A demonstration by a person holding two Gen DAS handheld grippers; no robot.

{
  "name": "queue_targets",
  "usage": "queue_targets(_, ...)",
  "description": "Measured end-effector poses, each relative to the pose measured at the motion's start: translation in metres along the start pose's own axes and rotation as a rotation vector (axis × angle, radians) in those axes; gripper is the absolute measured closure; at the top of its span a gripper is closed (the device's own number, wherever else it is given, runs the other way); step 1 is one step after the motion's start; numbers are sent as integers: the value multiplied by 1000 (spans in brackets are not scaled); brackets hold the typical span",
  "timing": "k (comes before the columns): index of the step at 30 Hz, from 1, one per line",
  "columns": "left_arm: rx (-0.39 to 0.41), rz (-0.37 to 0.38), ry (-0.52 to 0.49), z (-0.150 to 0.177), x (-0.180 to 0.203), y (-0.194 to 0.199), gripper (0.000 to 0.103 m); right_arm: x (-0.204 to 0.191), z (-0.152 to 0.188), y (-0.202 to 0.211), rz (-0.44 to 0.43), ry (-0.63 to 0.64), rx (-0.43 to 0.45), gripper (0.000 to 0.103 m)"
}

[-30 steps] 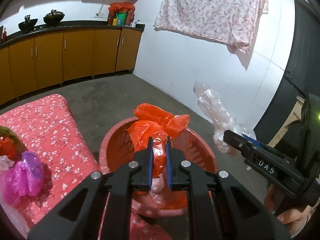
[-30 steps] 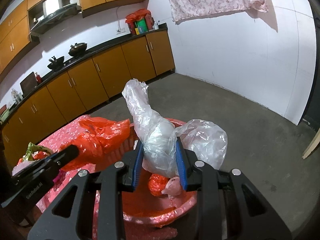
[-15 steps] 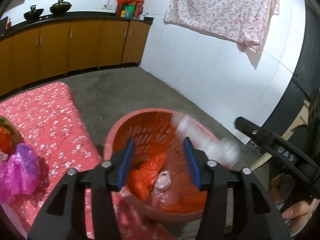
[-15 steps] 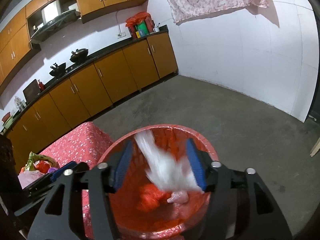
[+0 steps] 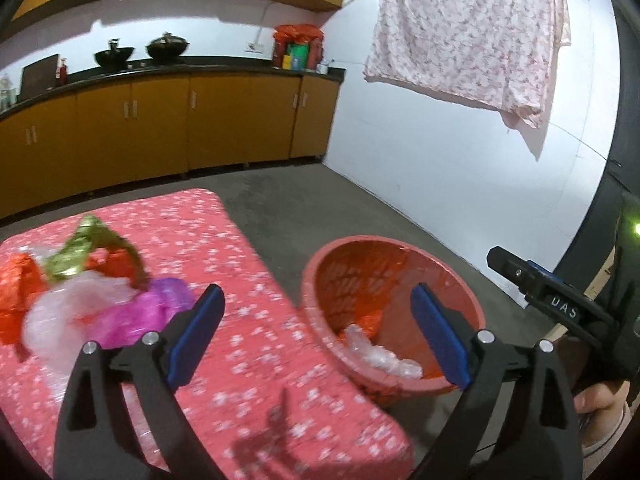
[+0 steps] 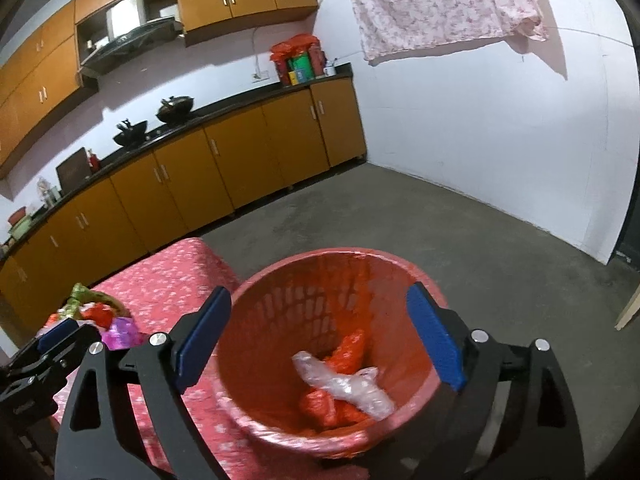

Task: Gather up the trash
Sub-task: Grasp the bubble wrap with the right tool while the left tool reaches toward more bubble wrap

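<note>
Trash pile (image 5: 92, 304) sits on the bench (image 5: 248, 360), left-far part of the pink floral cover; also visible small in the right view (image 6: 100, 316). It's a heap of crumpled plastic: purple bag (image 5: 148, 312), white bag (image 5: 60, 316), red bag (image 5: 16, 288), green-gold wrapper (image 5: 84, 252) on top. All likely very light, soft, crushable and slippery film; nothing fragile. Best hold is probably a pinch on a bunched fold or knot, not a flat sheet, which would likely slip out. The purple bag is nearest the left gripper (image 5: 316, 340) and looks like the easiest next pick.

Bin (image 5: 320, 280) is a red perforated basket just beside the bench's right edge. Inside it lie a clear bag (image 6: 344, 384) and an orange bag (image 6: 348, 352), loose at the bottom.

Left gripper: fingers spread wide, nothing between them, pointed between pile and bin. Right gripper (image 6: 320, 340): fingers spread wide too, empty, hovering over the bin mouth. In the left view the right gripper shows at the right edge (image 5: 556, 300), past the bin.

Change vs one second ago: back then the left pinched the orange bag and the right pinched the clear bag, both above the bin. Half a second ago the fingers were parted and the bags were falling, blurred. Now both bags are in the bin, and the left view has swung toward the pile. Left view is motion-blurred, so pile detail is rough.

Background: cabinets (image 6: 224, 176), cloth (image 6: 440, 4) hung on the wall, concrete floor (image 6: 480, 248).
</note>
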State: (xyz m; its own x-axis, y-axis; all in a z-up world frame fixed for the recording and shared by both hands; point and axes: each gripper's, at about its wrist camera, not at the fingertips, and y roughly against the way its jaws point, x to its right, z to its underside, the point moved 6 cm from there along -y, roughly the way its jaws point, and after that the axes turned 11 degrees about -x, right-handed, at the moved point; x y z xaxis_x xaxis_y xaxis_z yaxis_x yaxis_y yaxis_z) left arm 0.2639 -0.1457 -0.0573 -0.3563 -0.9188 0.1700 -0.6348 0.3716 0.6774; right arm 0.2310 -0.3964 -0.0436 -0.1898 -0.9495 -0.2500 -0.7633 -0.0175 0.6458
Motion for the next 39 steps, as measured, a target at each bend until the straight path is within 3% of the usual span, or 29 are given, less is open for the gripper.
queue_targets(7, 48, -84, 76, 12, -45, 52, 11, -43, 5, 6, -54, 58, -3, 14)
queue_targets(17, 93, -363, 210, 56, -152, 131, 11, -147, 41, 4, -222, 233, -72, 15)
queue_targets(26, 85, -534, 352, 98, -223, 170, 11, -256, 75, 3, -357, 425, -138, 31)
queue_targets(35, 67, -548, 393, 123, -250, 179, 11, -301, 87, -35, -358, 424, -227, 35)
queue_targets(39, 58, -542, 402, 130, -254, 175, 11, -312, 97, -48, -356, 453, -270, 54)
